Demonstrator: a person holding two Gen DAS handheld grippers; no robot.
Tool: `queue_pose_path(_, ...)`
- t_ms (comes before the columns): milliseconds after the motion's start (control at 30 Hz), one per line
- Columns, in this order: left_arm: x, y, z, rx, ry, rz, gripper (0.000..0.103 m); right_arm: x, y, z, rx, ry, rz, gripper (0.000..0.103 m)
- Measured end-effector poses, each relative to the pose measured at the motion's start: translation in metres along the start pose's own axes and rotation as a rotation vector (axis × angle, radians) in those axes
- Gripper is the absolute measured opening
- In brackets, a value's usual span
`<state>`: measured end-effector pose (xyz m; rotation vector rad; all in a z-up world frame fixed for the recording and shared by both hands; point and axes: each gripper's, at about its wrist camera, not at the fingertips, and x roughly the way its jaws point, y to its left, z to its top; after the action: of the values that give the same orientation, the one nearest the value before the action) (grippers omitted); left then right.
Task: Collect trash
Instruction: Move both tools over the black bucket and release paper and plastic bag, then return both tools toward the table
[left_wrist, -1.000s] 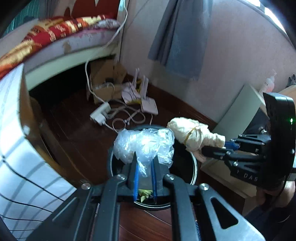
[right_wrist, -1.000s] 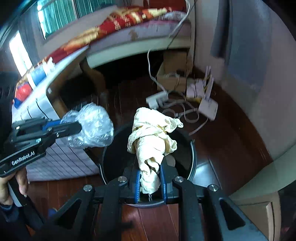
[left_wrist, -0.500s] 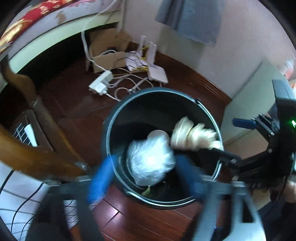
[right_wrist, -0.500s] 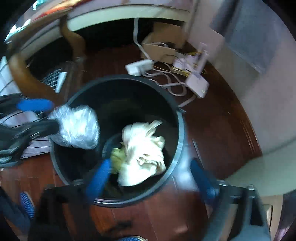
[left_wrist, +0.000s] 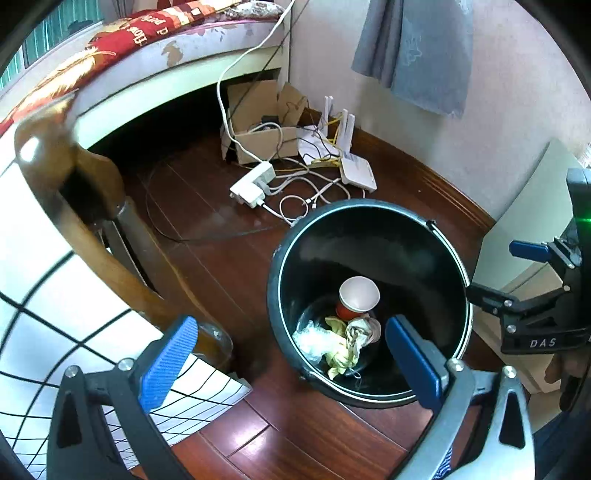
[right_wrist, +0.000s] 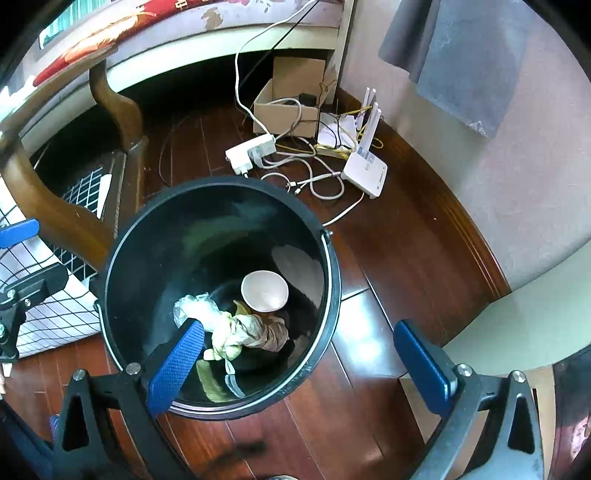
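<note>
- Left wrist view: the left gripper (left_wrist: 291, 360) is hanging over a black bin (left_wrist: 458, 258) on the wood floor (left_wrist: 207, 258), its fingers (left_wrist: 168, 363) spread wide after just opening, nothing between them.
- At the bin's bottom a clear plastic wad (left_wrist: 314, 339), a crumpled cloth (left_wrist: 360, 332) and a paper cup (left_wrist: 358, 297) are lying together.
- The right gripper (left_wrist: 495, 273) is showing at the right edge, also wide.
- Right wrist view: the right gripper (right_wrist: 301, 363) is pointing down into the bin (right_wrist: 332, 266), fingers (right_wrist: 177, 367) wide after just opening, empty.
- The cloth (right_wrist: 255, 332), plastic (right_wrist: 199, 308) and cup (right_wrist: 264, 291) are lying inside.
- A router (right_wrist: 365, 171) and power strip (right_wrist: 251, 153) are sitting beyond the bin.
</note>
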<state>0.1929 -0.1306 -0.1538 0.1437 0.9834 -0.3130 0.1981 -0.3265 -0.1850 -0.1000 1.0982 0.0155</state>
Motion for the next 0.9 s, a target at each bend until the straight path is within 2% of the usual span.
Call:
queue_pose_path(333,-0.021,-0.004,0.004,0.010,-0.038,0.008,0.103,-0.028,0.005,0.004,0.000,-0.057,0.009,0.103)
queue_pose_path(900,-0.085,-0.001,-0.002,-0.024,-0.137,0.022,0.103,-0.085,0.021,0.016,-0.029,-0.166,0.013,0.103)
